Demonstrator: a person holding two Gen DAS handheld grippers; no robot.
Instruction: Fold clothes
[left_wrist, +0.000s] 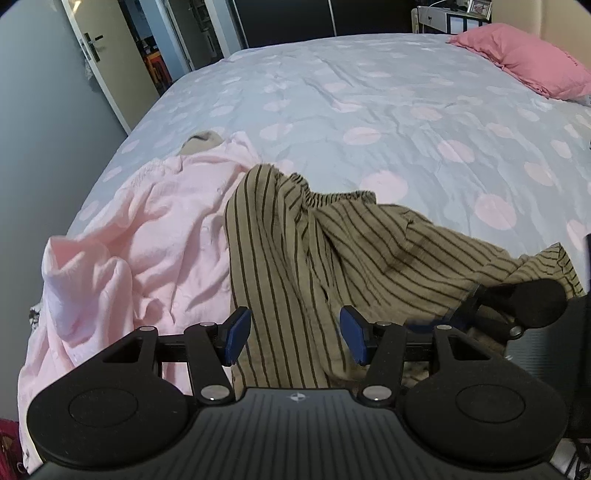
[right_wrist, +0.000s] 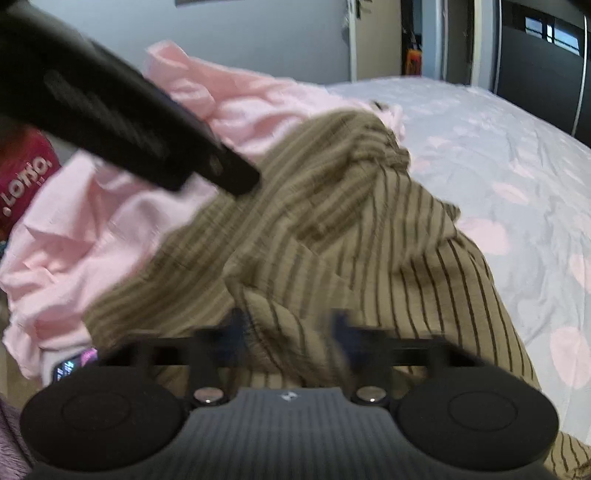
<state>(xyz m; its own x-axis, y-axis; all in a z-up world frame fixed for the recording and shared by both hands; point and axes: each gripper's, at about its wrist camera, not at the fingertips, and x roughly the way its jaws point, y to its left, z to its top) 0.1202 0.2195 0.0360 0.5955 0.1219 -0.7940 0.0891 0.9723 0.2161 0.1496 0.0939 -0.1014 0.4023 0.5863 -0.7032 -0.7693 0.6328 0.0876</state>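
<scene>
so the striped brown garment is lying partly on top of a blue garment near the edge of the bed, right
Not quite: the garment under the striped brown garment is pink, not blue. The left wrist view shows it clearly, and the right wrist view agrees. The rest holds: the striped one lies partly over it, near the edge of the bed.

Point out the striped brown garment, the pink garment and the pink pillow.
striped brown garment (left_wrist: 280, 258): left wrist view, on its flat striped panel below the gathered waistband.
pink garment (left_wrist: 166, 221): left wrist view, on its crumpled middle, left of the striped one.
pink pillow (left_wrist: 524, 59): left wrist view, on its top face, far right.
</scene>
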